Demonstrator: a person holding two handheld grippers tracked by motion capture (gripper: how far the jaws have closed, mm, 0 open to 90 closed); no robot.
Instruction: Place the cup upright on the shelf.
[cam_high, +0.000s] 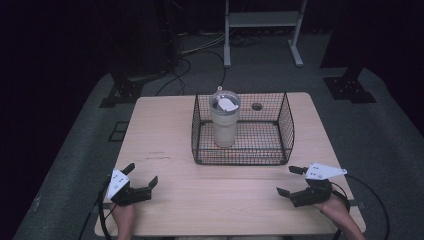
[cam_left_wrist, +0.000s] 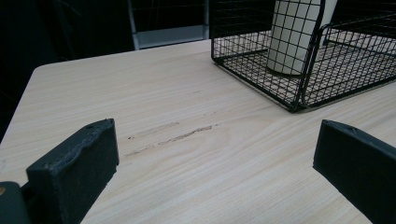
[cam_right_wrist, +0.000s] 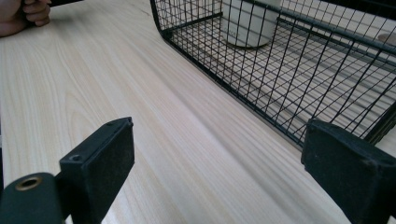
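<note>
Table (cam_high: 165, 140): wire basket (cam_high: 243, 150) encloses upright tumbler (cam_high: 224, 122).

left hand-held gripper (cam_high: 141, 174): jaws wide apart | right hand-held gripper (cam_high: 290, 180): jaws wide apart

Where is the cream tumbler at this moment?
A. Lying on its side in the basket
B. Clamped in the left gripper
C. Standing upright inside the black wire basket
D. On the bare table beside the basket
C: the tumbler stands upright on the floor of the wire basket, lid on top, untouched.
</note>
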